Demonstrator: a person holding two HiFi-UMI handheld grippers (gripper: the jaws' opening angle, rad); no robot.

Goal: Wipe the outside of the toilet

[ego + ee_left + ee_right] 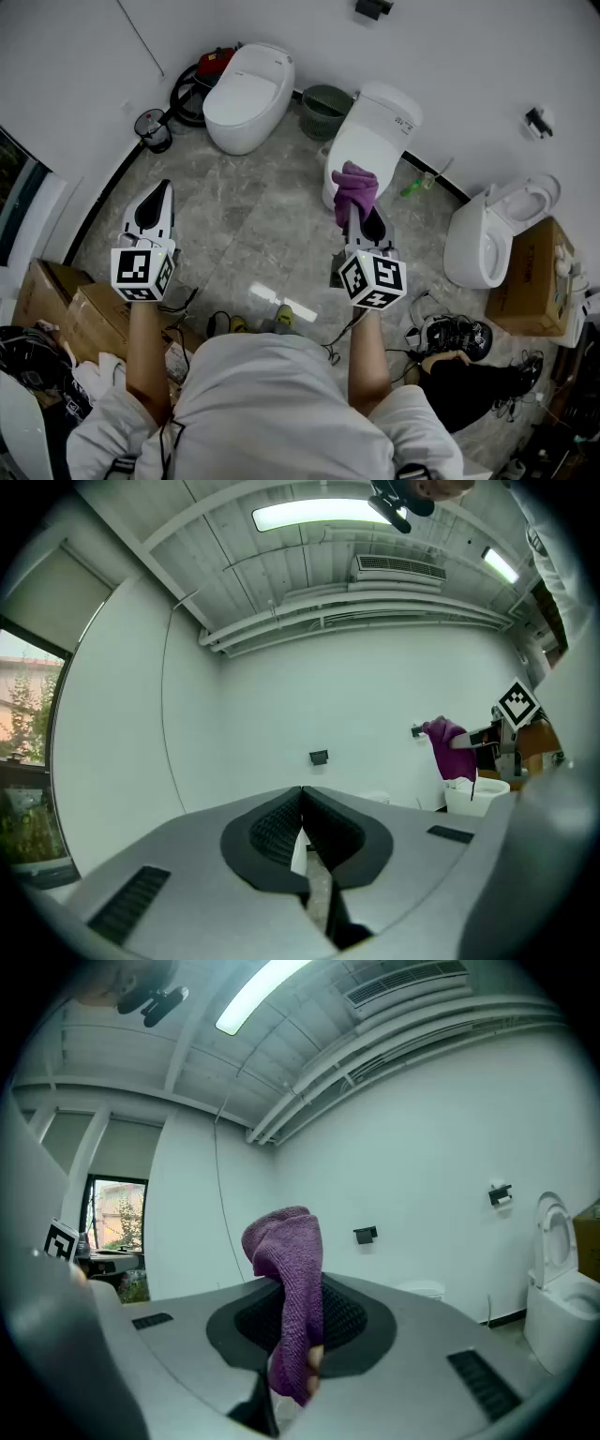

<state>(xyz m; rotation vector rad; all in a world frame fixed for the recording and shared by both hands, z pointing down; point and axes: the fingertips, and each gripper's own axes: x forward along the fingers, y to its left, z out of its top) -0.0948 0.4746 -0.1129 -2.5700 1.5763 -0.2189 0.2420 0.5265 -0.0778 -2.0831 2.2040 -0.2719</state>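
Both forearms (142, 342) reach straight forward over the grey marbled tile floor (244, 225). The left tongs (302, 797) are pressed together on nothing. The right tongs (292, 1309) pinch a purple knitted cloth (292, 1260), which rises from the tips as a soft hump and droops back over them. Just beyond it stands a glossy white ceramic toilet (375, 141), lid down. Its long axis runs from the tank at the wall (469, 56) to the rounded bowl end, which points toward the person.
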